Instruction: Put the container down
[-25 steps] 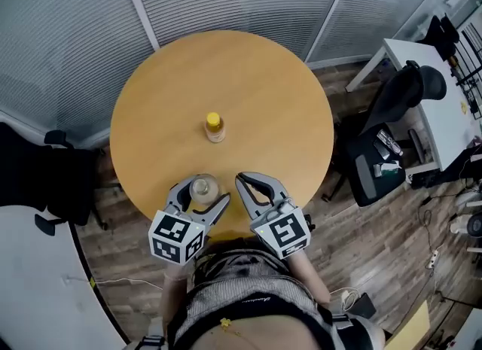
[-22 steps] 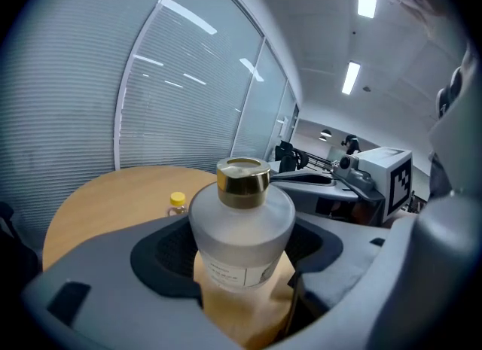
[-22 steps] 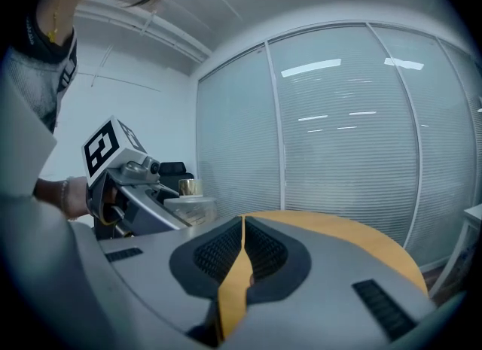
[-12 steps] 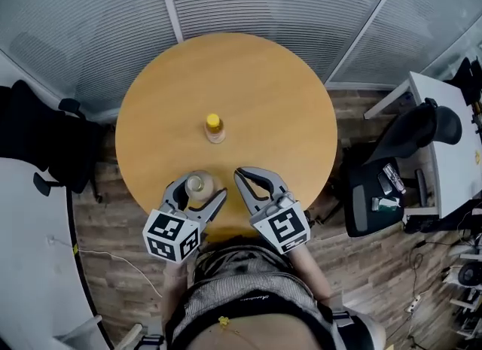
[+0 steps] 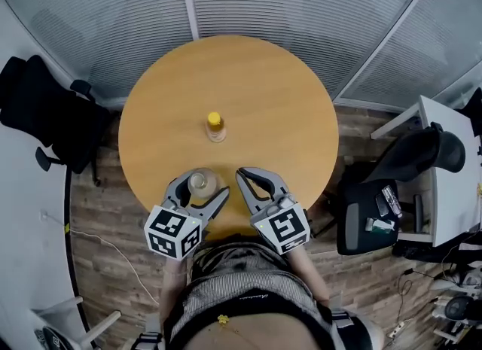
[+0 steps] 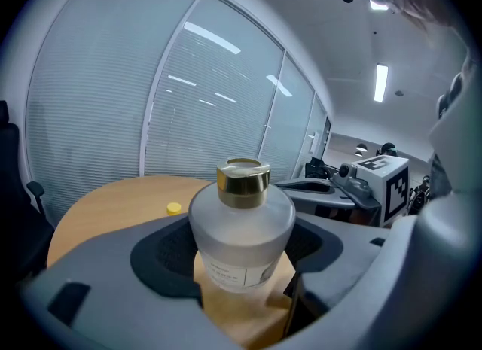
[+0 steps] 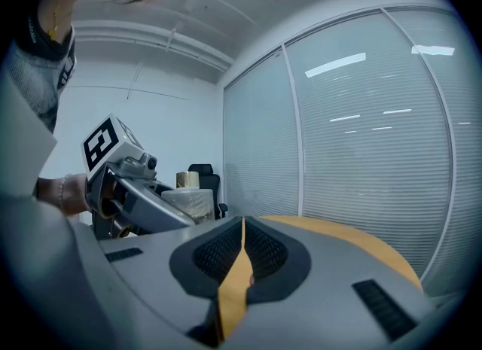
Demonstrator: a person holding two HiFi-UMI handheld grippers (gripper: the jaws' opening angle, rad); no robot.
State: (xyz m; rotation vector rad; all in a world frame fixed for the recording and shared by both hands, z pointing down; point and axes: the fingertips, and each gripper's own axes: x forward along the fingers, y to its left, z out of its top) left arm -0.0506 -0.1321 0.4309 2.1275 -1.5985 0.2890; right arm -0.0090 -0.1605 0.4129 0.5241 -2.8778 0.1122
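- The container (image 6: 241, 235) is a small, cloudy glass bottle w/ a shiny gold cap. It stands up straight btw the jaws of the left gripper (image 5: 200, 189).
- The dark pads press on the container from both sides, so the left gripper has it in a firm hold.
- In the head view the container sits over the near edge of the round wood table (image 5: 286, 115), close to the person. Can't tell if its bottom touches the table top.
- The right gripper (image 5: 252, 179) is just beside the left one, on its right, also over the near edge of the table. Its jaws are pressed together at the tips w/ only a thin slit lower down & nothing in them.
- A little bottle w/ a yellow cap (image 5: 215, 126) stands near the mid of the table, well apart from both grippers.
- Grey blinds (image 5: 301, 2) run behind the table.
- A black chair (image 5: 45, 126) is off to the left; another black chair (image 5: 422, 153) & a white desk (image 5: 452, 168) are off to the right.
- The floor (image 5: 113, 220) is brown wood planks.
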